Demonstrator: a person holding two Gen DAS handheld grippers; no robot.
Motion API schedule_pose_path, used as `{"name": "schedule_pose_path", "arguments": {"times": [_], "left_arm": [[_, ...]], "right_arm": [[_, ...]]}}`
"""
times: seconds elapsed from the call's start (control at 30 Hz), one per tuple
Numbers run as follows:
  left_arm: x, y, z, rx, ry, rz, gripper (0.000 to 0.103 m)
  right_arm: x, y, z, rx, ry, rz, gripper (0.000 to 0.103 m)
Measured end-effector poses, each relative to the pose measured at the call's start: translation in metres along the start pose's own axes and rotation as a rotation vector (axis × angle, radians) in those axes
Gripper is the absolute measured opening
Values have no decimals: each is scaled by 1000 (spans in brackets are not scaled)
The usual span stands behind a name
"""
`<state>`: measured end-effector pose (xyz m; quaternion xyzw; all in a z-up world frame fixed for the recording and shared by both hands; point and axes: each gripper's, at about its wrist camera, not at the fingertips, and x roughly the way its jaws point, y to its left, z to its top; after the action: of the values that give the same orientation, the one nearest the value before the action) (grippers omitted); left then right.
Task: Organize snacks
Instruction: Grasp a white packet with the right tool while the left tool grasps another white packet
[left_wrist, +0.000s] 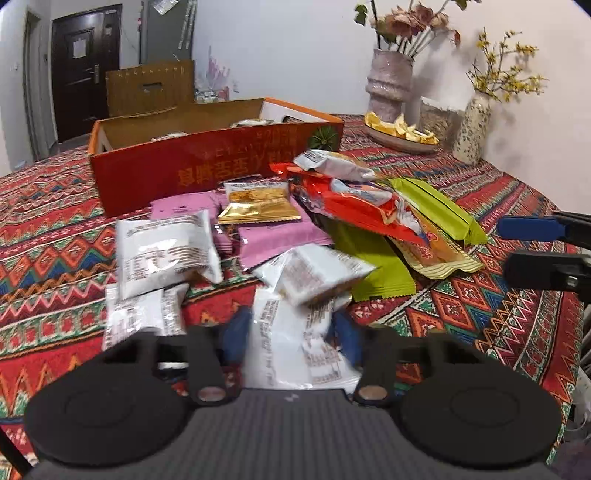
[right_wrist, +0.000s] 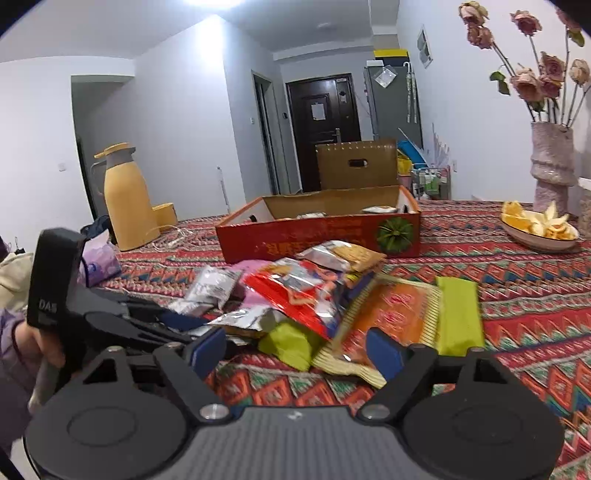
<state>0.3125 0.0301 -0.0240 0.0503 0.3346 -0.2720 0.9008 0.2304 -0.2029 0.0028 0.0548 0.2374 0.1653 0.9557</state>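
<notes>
Snacks (left_wrist: 295, 236) lie heaped near the orange box (left_wrist: 207, 162). Left gripper (left_wrist: 291, 343) pinches a white packet (left_wrist: 288, 354) that could slip from its narrow hold; right gripper (right_wrist: 299, 347), jaws apart around the gold-edged orange packet (right_wrist: 391, 321), might drag neighbouring packets.

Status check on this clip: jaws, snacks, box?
Left gripper shut on white packet. Right gripper open, over orange packet. Red box behind pile, nothing blocking.

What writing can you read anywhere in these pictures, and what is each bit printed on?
"DAS": white letters on the black body of the left gripper, partly cut off.
Orange box: yellow Chinese characters, upside down, too blurred to read.
White snack packets: fine print, too blurred.
Red snack bag: print unreadable.
Paper on the dark door: too small.
</notes>
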Motion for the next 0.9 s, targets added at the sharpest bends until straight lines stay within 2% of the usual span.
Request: {"name": "schedule_pose_path", "arguments": {"times": [0.03, 0.17, 0.23, 0.3, 0.37, 0.47, 0.53, 0.6, 0.67, 0.77, 0.9], "left_arm": [[-5, 0, -2, -18, 0, -1, 45], [-42, -4, -31, -96, -49, 93, 44], [-58, 5, -44, -193, -68, 111, 44], [-71, 21, -55, -321, -75, 125, 44], [-84, 32, -62, -377, -98, 158, 44], [-93, 40, -62, -372, -117, 217, 44], [-95, 45, -62, -365, -115, 229, 44], [-95, 49, -60, -364, -110, 247, 44], [-93, 48, -59, -369, -110, 250, 44], [-94, 41, -57, -372, -116, 235, 44], [-100, 16, -57, -357, -126, 206, 44]], "right_arm": [[4, 3, 1, -1, 3, 13, 75], [30, 17, 6, -1, 53, 88, 73], [50, 28, 11, 8, 102, 109, 73], [74, 39, 15, 13, 147, 111, 74], [97, 49, 18, 5, 180, 59, 75], [123, 60, 21, -10, 194, 30, 73], [138, 68, 19, -72, 207, -9, 69], [147, 75, 14, -137, 221, -45, 47], [144, 81, 11, -193, 215, -54, 43], [127, 82, 6, -214, 227, -16, 42], [83, 76, -6, -234, 217, 11, 42]]}}
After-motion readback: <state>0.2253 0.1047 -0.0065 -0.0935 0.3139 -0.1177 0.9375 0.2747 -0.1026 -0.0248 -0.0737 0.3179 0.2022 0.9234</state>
